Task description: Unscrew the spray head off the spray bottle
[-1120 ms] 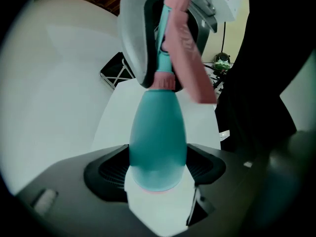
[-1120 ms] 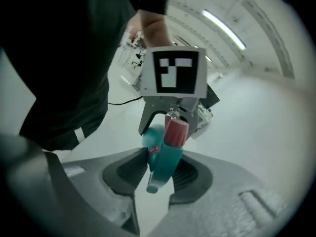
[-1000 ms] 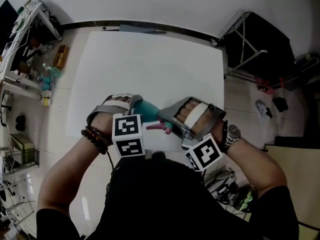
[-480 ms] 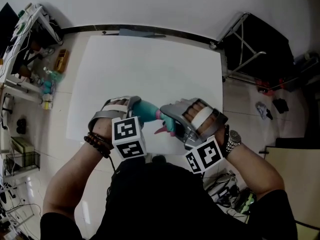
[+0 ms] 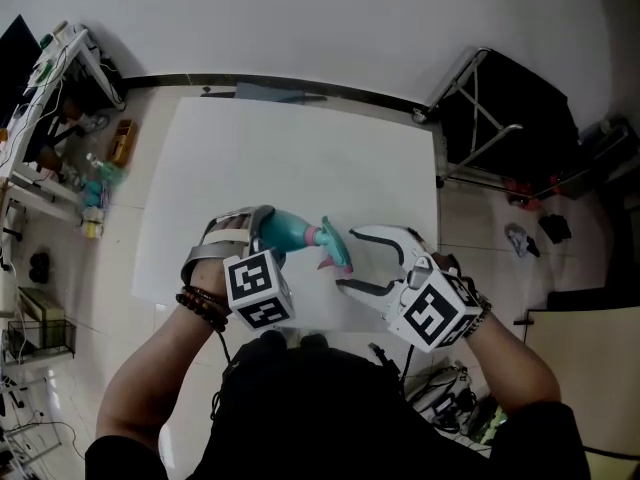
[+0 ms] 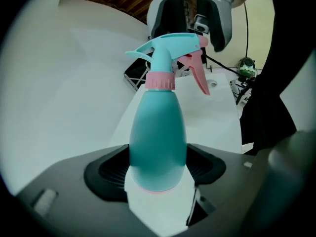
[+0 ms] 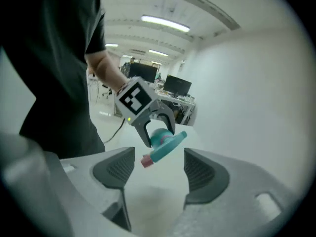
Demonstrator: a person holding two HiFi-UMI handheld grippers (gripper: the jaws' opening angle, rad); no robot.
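As we look down from the head view, our left gripper (image 5: 268, 230) holds the teal spray bottle (image 5: 290, 232) above the white table (image 5: 300, 148). Its own view shows both jaws clamped on the bottle's body, spray head (image 6: 170, 53) attached. The view from our right gripper (image 7: 158, 172) shows jaws that have just been opening, wide apart, gripping nothing.

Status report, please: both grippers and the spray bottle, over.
Left gripper shut on spray bottle. Right gripper open, jaws just opened, pads touching nothing, spray head just ahead. Head on the bottle, not yet off. Nothing in the way.
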